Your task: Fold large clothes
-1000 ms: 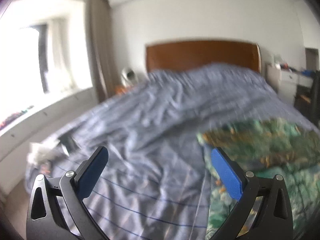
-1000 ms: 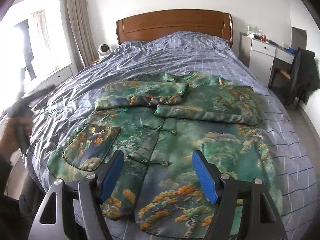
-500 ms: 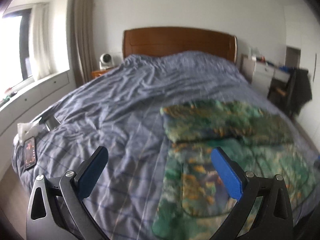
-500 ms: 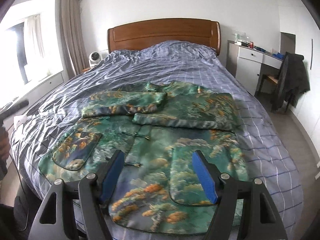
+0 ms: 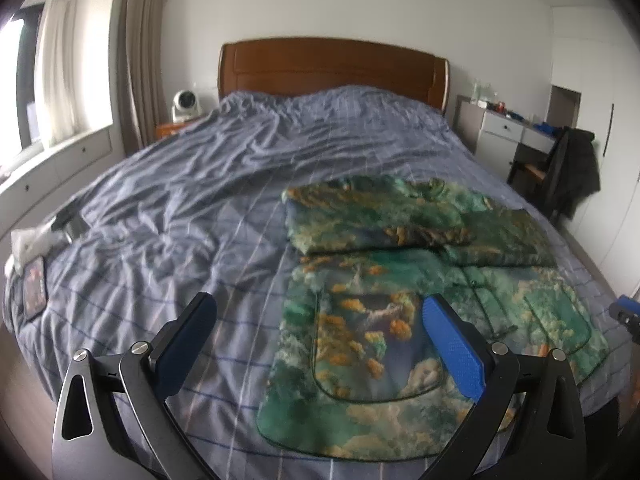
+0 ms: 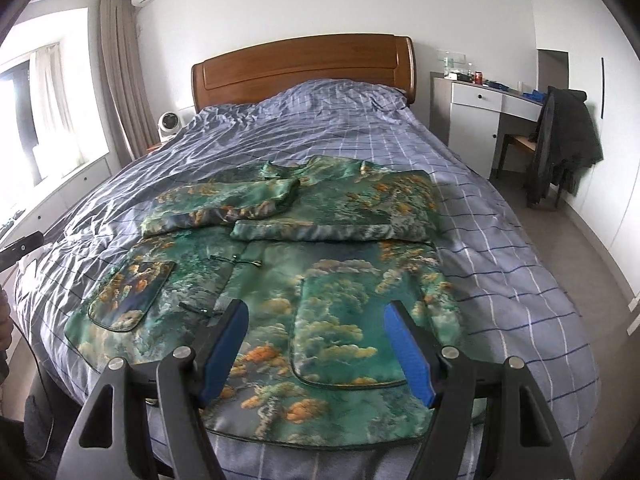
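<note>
- The green printed jacket (image 6: 280,280) lies flat, front up, on the bed (image 6: 500,240), near its foot.
- Both sleeves (image 6: 224,208) are already folded across the chest; the body looks not yet folded.
- The left claw (image 5: 316,344) and right claw (image 6: 316,344) hover wide apart, gripping nothing.

green printed jacket (image 6: 280,280) lies flat on bed; sleeves folded across chest
</note>
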`<state>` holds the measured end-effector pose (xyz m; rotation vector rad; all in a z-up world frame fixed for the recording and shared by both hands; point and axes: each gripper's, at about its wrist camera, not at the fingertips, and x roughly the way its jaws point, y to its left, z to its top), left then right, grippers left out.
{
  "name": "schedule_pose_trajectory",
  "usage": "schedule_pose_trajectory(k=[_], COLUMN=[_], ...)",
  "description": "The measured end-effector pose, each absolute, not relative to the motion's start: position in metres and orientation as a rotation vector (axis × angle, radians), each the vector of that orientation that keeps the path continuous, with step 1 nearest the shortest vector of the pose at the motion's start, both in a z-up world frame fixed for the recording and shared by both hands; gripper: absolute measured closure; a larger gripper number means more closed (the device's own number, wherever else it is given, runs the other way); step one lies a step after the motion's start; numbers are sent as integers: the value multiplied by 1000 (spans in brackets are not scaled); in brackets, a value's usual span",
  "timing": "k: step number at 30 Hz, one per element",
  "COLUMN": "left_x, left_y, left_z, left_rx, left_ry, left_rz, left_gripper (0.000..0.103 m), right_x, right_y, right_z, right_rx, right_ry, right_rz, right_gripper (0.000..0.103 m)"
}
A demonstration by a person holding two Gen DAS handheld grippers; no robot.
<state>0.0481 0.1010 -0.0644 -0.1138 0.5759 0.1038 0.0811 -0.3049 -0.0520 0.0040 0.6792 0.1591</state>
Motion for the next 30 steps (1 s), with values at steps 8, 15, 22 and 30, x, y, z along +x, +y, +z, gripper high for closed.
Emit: schedule_pose_trajectory(k=[8, 15, 22, 30], left_x=[52, 54, 56, 88], left_y=[125, 140, 170, 166], left_z=[-89, -107, -136, -185], left_rx=[-171, -186, -319, -419], left_ry=[684, 738, 818, 977], left_rz=[116, 117, 39, -119], left_gripper=[0, 1, 1, 1], right_x=[79, 83, 87, 94], right_y=[-327, -336, -342, -367], right_z=[-58, -63, -61, -84], right_rx=[45, 99, 105, 107], right_ry=[699, 722, 725, 835], right_rz=[113, 102, 101, 107], right_gripper=[29, 29, 29, 28])
